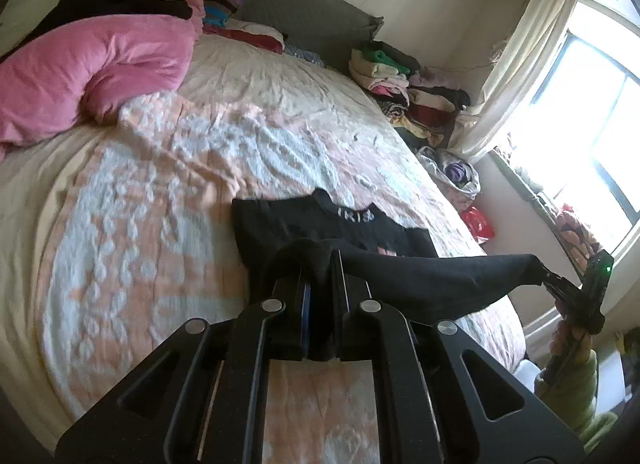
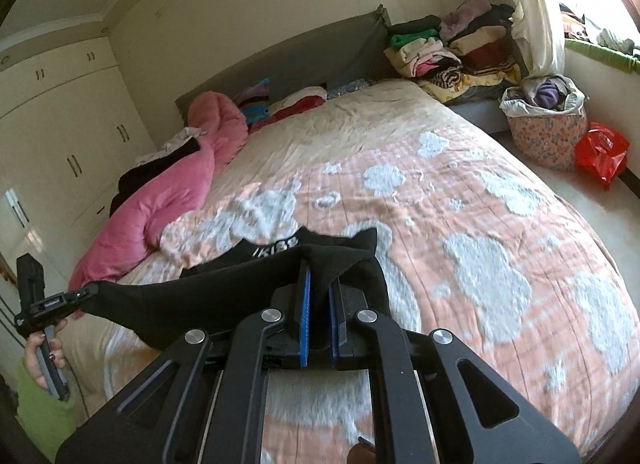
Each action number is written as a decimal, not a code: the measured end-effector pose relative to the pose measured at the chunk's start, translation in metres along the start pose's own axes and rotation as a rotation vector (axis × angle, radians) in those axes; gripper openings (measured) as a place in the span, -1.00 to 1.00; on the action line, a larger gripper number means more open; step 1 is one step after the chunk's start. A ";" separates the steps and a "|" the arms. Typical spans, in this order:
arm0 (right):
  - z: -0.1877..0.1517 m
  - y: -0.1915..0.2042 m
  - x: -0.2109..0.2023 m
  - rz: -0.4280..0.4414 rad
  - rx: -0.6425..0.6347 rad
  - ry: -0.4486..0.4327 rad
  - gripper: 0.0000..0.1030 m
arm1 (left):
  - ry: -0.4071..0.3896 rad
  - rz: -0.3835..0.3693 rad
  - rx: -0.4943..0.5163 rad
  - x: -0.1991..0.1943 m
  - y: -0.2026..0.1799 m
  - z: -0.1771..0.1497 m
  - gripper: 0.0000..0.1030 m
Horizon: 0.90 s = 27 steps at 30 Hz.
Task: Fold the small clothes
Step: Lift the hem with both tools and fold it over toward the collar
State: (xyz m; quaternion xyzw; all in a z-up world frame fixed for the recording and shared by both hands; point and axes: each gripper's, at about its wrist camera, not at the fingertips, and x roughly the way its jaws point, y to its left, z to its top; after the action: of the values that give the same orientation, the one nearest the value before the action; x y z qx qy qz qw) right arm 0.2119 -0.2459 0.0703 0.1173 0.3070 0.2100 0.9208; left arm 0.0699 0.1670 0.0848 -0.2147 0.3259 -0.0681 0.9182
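At nine o'clock on the bed [image 1: 248,112] lies a pink duvet [image 1: 92,64], well apart from my work. Nearer, toward six o'clock in the left wrist view, my left gripper [image 1: 318,264] is closed on one corner of the black garment [image 1: 420,280], cloth bunched between its pads. From there the lifted edge runs taut toward three o'clock, where my right gripper [image 1: 546,274] pinches the other corner. Beyond the raised edge, at twelve o'clock from my left fingers, the garment's far half rests flat on the peach-and-white bedspread [image 1: 160,224], white lettering on its band facing up.

In the right wrist view the arrangement mirrors: my left gripper [image 2: 86,291] stands at nine o'clock, clamped on its corner, and my right gripper [image 2: 320,276] at six o'clock is closed on black cloth between blue pads [image 2: 305,304]. A stack of clothes [image 2: 452,48] and a floral basket [image 2: 548,136] sit at one to two o'clock, off the bed.

I judge the step in hand to be carrying the held edge over the flat half. To do it well, I should move both corners level and together, keep the edge lightly stretched so no crease forms, lay it square on the far edge, and let go only once the cloth rests.
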 end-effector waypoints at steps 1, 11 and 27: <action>0.004 0.001 0.005 -0.004 0.001 0.001 -0.87 | -0.001 0.002 0.000 0.002 0.000 0.004 -0.96; 0.026 0.001 0.045 -0.064 0.002 0.018 -0.87 | 0.002 0.014 -0.012 0.030 0.008 0.033 -0.96; 0.036 -0.013 0.125 -0.120 0.000 0.126 -0.87 | 0.039 0.110 -0.018 0.088 0.031 0.046 -0.96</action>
State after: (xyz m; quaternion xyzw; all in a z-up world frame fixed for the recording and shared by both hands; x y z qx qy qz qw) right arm 0.3282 -0.2029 0.0292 0.0851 0.3708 0.1615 0.9106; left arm 0.1670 0.1875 0.0534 -0.2036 0.3558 -0.0187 0.9119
